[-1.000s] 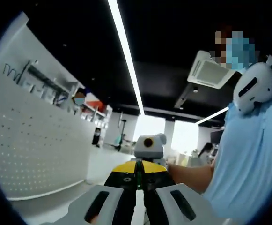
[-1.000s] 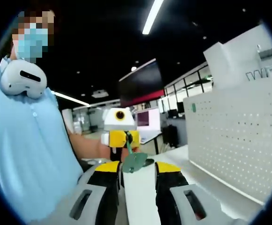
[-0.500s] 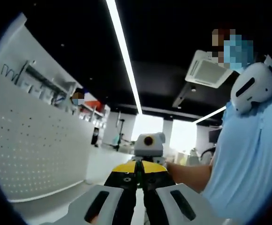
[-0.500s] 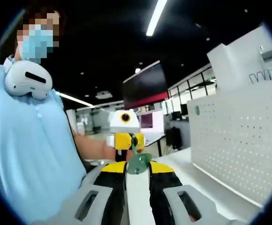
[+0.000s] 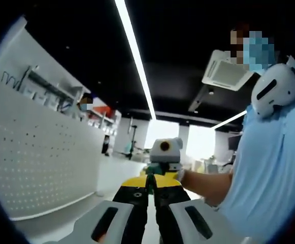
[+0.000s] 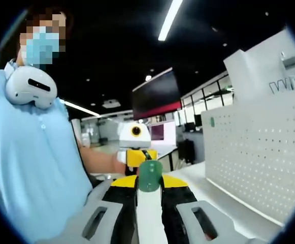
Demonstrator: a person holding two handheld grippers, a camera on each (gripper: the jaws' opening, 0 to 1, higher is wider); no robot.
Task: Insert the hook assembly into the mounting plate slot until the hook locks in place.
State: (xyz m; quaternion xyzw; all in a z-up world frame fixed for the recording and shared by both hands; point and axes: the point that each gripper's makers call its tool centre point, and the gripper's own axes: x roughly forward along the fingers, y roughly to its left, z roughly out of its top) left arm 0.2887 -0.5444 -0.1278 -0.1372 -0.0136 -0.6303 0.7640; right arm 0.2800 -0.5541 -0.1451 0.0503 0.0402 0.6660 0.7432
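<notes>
A green mounting plate [image 6: 150, 175] stands upright between the yellow-and-black jaws of my right gripper [image 6: 150, 184], which is shut on it. Straight ahead, my left gripper [image 6: 137, 157] faces it at close range, with a thin dark hook rod [image 6: 144, 153] reaching toward the plate's top. In the left gripper view my left gripper [image 5: 150, 184] is shut on the thin hook [image 5: 149, 188]. Just beyond its tips, my right gripper [image 5: 163, 162] shows the green plate [image 5: 158, 167]. Whether the hook sits in the plate's slot is hidden.
A white pegboard panel [image 5: 35, 162] rises on a white table [image 5: 106, 175]; it appears again as a pegboard [image 6: 259, 152]. The person [image 6: 30, 162] in a light blue shirt, white headset around the neck, stands close behind the grippers. Ceiling light strips run overhead.
The green plate has turned from tilted to upright and my right gripper's jaws have drawn in on it. The two grippers stay facing each other, hook end at the plate.
</notes>
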